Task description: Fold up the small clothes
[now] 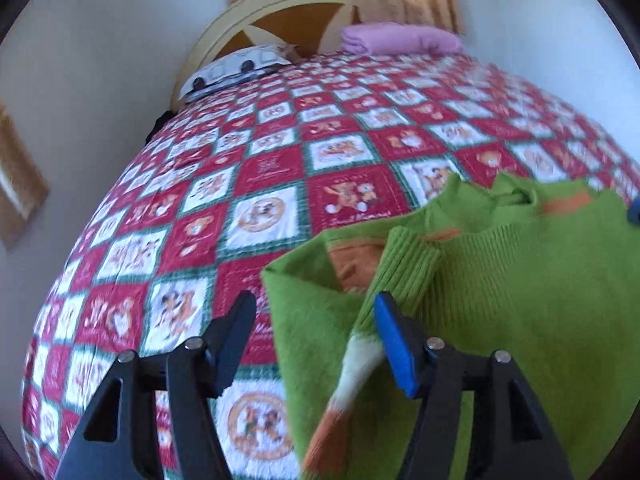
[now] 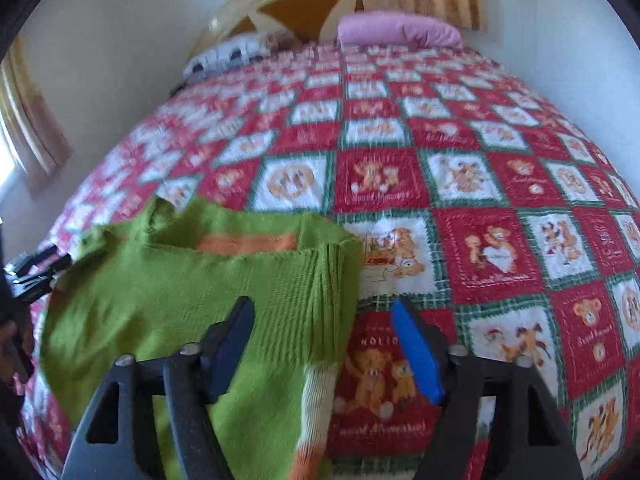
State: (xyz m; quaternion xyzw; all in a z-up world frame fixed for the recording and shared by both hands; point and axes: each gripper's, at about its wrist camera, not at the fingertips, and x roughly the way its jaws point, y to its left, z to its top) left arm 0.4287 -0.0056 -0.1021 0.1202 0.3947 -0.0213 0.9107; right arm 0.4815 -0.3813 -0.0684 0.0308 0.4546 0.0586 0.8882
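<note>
A small green knit sweater [image 1: 520, 280] with orange and cream stripes lies on the quilted bed. In the left wrist view its left sleeve [image 1: 360, 364] is folded in over the body. My left gripper [image 1: 316, 308] is open over that sleeve edge and grips nothing. In the right wrist view the sweater [image 2: 180, 292] fills the lower left, its right sleeve [image 2: 324, 360] folded inward. My right gripper [image 2: 322, 312] is open above that sleeve and empty. The left gripper [image 2: 32, 272] shows at the left edge.
The bed has a red, white and green patchwork quilt [image 1: 280, 168] with cartoon squares. A patterned pillow [image 1: 236, 68] and a folded pink blanket [image 1: 400, 38] lie at the headboard [image 1: 288, 4]. White walls and curtains surround the bed.
</note>
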